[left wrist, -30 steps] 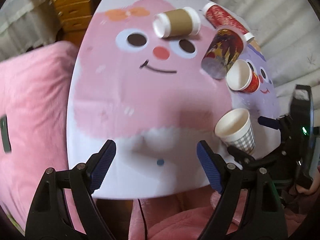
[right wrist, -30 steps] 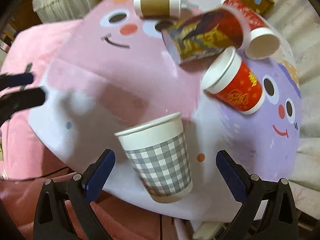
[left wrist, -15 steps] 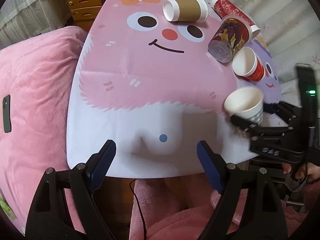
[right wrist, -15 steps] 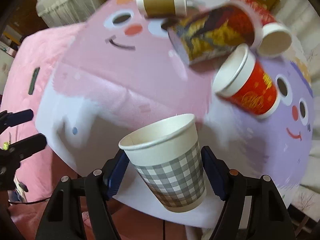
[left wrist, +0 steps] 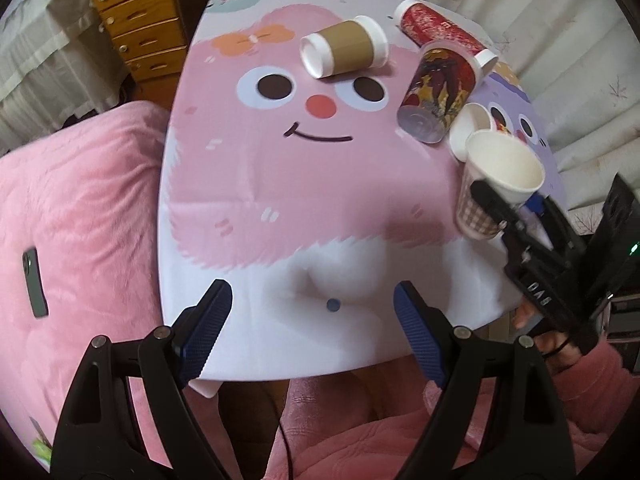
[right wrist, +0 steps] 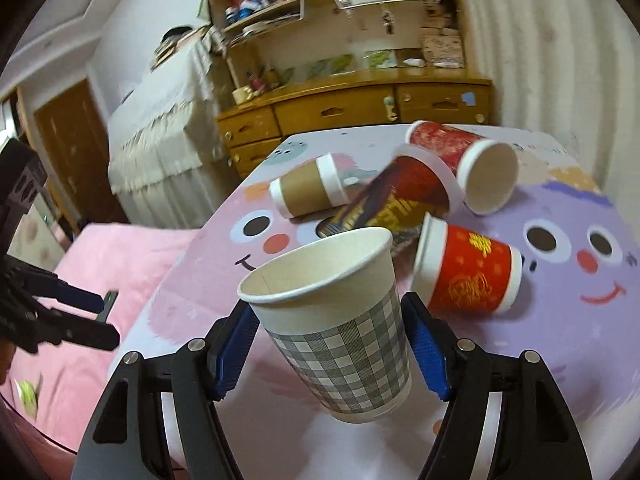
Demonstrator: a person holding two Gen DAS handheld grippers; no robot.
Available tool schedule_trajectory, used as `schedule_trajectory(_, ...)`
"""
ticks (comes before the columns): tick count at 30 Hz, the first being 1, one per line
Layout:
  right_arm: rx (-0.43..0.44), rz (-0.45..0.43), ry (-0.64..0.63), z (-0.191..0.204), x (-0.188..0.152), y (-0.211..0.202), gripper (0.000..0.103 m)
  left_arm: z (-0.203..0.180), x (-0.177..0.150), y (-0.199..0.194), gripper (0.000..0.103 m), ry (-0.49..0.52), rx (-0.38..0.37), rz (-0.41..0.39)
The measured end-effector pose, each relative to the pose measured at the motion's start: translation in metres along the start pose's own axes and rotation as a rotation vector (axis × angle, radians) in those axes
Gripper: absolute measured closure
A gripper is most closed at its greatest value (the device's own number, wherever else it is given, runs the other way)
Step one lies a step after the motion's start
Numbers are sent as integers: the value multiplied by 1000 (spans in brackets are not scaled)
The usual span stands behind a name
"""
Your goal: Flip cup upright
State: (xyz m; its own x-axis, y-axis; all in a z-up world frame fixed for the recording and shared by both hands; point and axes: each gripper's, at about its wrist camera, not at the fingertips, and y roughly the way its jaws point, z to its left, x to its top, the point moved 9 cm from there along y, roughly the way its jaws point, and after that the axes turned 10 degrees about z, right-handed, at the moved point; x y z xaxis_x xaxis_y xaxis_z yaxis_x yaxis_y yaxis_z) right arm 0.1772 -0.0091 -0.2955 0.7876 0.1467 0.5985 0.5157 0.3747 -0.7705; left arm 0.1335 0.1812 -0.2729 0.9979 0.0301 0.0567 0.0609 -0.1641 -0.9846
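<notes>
My right gripper [right wrist: 332, 356] is shut on a grey checked paper cup [right wrist: 340, 344], mouth up and tilted a little, held above the table's near right part. The cup also shows in the left wrist view [left wrist: 496, 184], with the right gripper [left wrist: 508, 216] around it. My left gripper [left wrist: 308, 328] is open and empty over the table's front edge. Several other cups lie on their sides: a brown cup [left wrist: 344, 46], a dark patterned cup [left wrist: 436, 92], a long red cup [left wrist: 440, 30] and a short red cup [right wrist: 468, 272].
The table [left wrist: 280, 208] has a pink and purple cartoon cover. A pink cushion [left wrist: 80, 220] with a phone [left wrist: 34, 284] on it lies to the left. A wooden drawer unit [left wrist: 140, 28] and shelves [right wrist: 340, 8] stand behind the table.
My right gripper closed on the checked cup, lifted it off the table and tipped its view up toward the room. My left gripper stayed open and drew back slightly.
</notes>
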Motion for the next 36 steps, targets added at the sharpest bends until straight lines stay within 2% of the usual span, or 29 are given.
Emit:
schedule_trajectory(5, 8, 60, 0, -12, -24, 5, 31, -21, 16, 0, 22, 50, -13, 6)
schedule_trajectory(7, 4, 86, -9, -12, -39, 7, 31, -35, 22, -2, 22, 101, -13, -12)
schedule_trajectory(14, 9, 227, -21, -22, -85, -4, 31, -71, 17, 7, 22, 156, -63, 21)
schedule_trajectory(17, 12, 263, -55, -24, -90, -14, 21, -79, 7, 12, 22, 154, -81, 43)
schedule_trajectory(18, 13, 279, -61, -25, -92, -19, 12, -80, 2, 14, 22, 144, -71, 49)
schedule_trajectory(19, 27, 312, -64, -26, -94, -22, 7, -79, -2, 14, 22, 135, -62, 50)
schedule_trajectory(22, 54, 444, -69, -30, -104, -37, 6, -78, -16, 11, 22, 88, -50, 41)
schedule_trajectory(25, 26, 582, -56, -41, -121, -59, 6, -72, -32, 2, 22, 10, -23, 34)
schedule_trajectory(27, 27, 639, -21, -45, -126, -76, 3, -71, -42, -5, 22, -36, -28, 40)
schedule_trajectory(29, 35, 647, 29, -50, -125, -96, 1, -80, -53, -12, 22, -46, -57, 37)
schedule_trajectory(32, 24, 626, 122, -57, -116, -127, 0, -89, -63, -26, 22, -64, -42, 12)
schedule_trajectory(36, 8, 633, 199, -58, -103, -160, 0, -103, -69, -60, 22, -116, -40, -93)
